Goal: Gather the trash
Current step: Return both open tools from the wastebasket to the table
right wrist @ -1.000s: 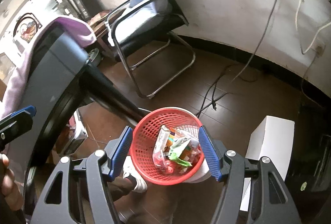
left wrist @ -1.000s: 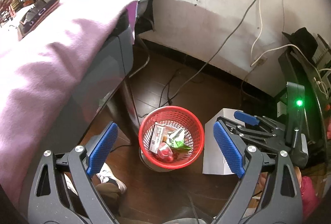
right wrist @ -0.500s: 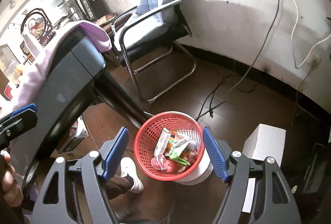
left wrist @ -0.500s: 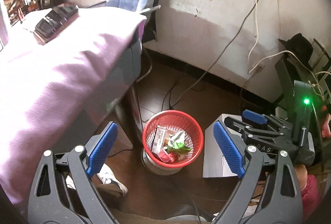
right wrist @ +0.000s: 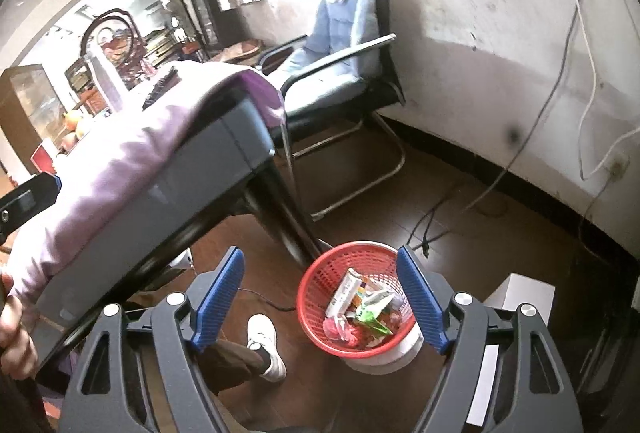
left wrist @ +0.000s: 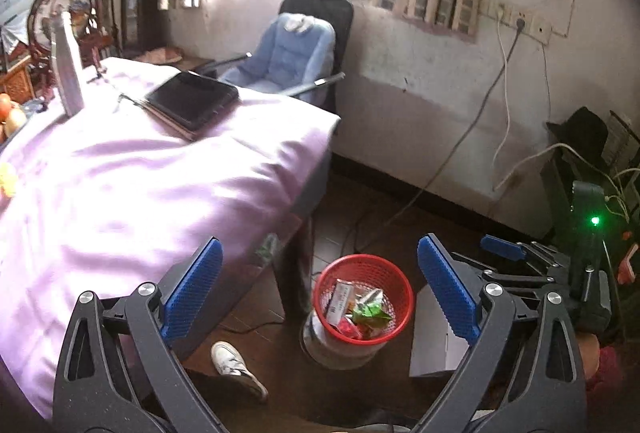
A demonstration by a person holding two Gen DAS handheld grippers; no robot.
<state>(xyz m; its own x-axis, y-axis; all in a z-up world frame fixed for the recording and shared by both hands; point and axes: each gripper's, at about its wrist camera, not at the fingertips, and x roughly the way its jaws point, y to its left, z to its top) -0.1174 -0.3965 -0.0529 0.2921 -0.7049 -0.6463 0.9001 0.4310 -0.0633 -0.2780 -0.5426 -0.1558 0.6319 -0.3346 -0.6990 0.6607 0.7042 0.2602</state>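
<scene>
Trash (left wrist: 362, 309) piled inside red basket (left wrist: 325, 287), lower centre of frame, smaller than second ago. Right tool (right wrist: 320, 299) opening, empty; left tool (left wrist: 320, 289) apart, empty. Drop apparently done; purple-covered counter (left wrist: 120, 185) now fills left.

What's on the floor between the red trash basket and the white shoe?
Mostly bare brown floor. Between the red trash basket and the white shoe, the right wrist view shows only a thin dark cable running toward the basket.
</scene>
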